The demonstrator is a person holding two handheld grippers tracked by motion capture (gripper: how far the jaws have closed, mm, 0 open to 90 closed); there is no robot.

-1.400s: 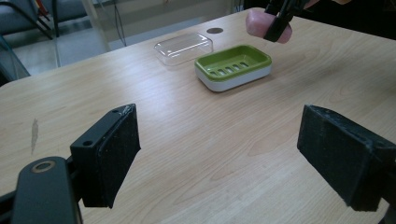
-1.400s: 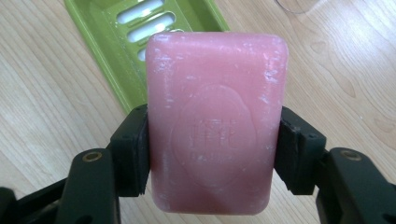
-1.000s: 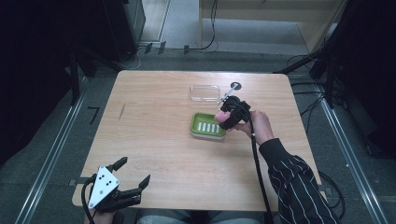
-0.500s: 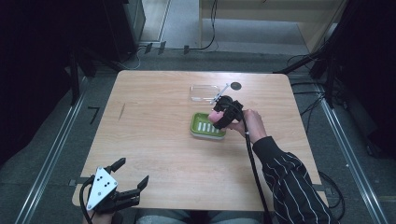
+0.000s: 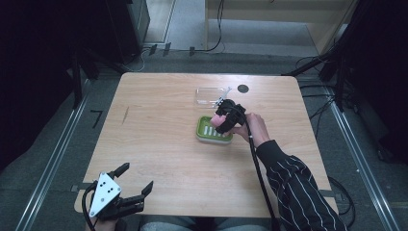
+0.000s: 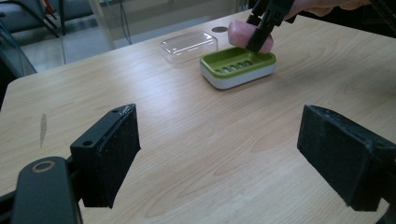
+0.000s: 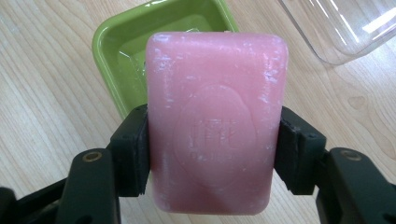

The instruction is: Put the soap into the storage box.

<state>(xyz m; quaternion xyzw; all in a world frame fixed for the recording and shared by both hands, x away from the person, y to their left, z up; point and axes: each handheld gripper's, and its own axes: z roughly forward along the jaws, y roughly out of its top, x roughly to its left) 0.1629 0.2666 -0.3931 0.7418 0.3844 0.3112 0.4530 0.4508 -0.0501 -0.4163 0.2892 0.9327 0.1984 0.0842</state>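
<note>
Now, left gripper [image 5: 136,188]: jaws spread wide with nothing between them, low at the table's near-left edge.
Soap dish [image 5: 214,130]: green, mid-table, clear lid [image 5: 210,95] just behind it.
Right gripper [image 5: 222,117]: pinching the pink soap bar [image 7: 216,121] by its sides, held over the dish.

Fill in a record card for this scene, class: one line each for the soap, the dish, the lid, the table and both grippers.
soap: pink bar, held above the dish
dish: green soap dish, slotted inside
lid: clear plastic lid, beyond the dish
table: light wood table
right gripper: shut on the soap
left gripper: open, at the near left table edge
</note>
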